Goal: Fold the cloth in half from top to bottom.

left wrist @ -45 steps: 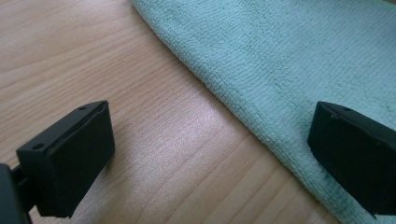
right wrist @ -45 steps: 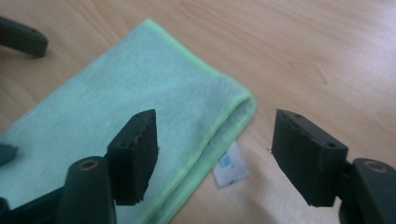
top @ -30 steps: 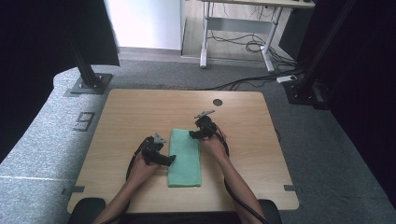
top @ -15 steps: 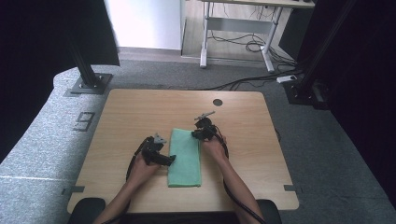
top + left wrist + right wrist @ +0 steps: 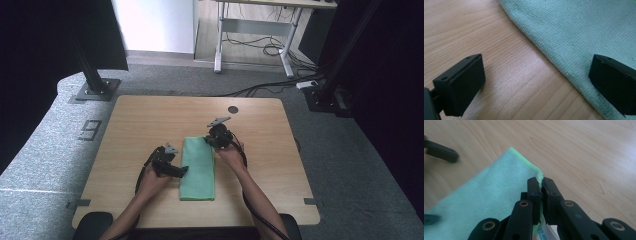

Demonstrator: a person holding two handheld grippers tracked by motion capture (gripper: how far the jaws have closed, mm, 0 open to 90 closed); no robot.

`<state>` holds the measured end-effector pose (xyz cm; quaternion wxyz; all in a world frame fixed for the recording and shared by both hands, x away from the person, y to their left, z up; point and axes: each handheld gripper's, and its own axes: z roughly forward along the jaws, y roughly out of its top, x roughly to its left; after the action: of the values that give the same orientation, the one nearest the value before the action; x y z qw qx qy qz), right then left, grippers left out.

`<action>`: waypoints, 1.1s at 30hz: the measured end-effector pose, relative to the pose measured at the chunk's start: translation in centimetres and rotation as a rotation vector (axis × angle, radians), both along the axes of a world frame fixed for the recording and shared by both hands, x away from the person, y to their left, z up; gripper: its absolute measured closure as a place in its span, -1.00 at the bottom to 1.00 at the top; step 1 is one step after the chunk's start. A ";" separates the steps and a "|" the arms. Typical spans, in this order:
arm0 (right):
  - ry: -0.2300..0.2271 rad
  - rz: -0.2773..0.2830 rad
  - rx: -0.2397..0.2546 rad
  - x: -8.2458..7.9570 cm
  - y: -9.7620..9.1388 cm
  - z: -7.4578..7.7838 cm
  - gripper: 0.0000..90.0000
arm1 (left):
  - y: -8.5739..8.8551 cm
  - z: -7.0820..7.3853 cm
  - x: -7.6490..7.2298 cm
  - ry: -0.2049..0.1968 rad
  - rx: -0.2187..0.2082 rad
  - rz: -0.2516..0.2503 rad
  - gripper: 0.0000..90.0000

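Observation:
A folded green towel (image 5: 198, 169) lies flat on the wooden table (image 5: 150, 120), its long side running away from the person. My right gripper (image 5: 210, 141) is at the towel's far right corner. In the right gripper view, that gripper (image 5: 540, 186) is shut on the towel's bright green edge (image 5: 524, 160), and a white label (image 5: 546, 232) hangs below the jaws. My left gripper (image 5: 180, 171) rests at the towel's left edge. In the left gripper view, the left gripper (image 5: 536, 82) is open, one jaw over bare wood, the other over the towel (image 5: 584, 32).
The person's forearms (image 5: 255, 195) come in from the table's near edge. A dark round hole (image 5: 233, 109) sits in the tabletop near the far edge. Grey carpet, black stand bases (image 5: 92, 90) and cables (image 5: 265, 50) surround the table.
The right gripper has shifted only slightly at the towel's far right corner. The left gripper and the towel have stayed where they were.

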<state>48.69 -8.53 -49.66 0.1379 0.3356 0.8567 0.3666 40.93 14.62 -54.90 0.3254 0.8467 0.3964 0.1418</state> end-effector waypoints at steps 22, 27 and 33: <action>-0.074 0.176 0.057 -6.6 -1.2 3.7 0.86 | -0.1 0.0 0.0 0.000 0.001 0.007 -0.99; -0.070 0.201 0.075 -8.1 -1.7 3.7 0.86 | -0.1 0.0 0.0 -0.001 0.001 0.007 -0.99; -0.061 0.227 0.095 -10.1 -2.2 3.2 0.86 | -0.1 0.0 0.0 -0.001 0.001 0.008 -0.99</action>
<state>38.63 -10.75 -46.46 0.1054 0.2311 0.8663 0.4301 40.91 14.53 -54.91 0.3245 0.8453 0.3994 0.1437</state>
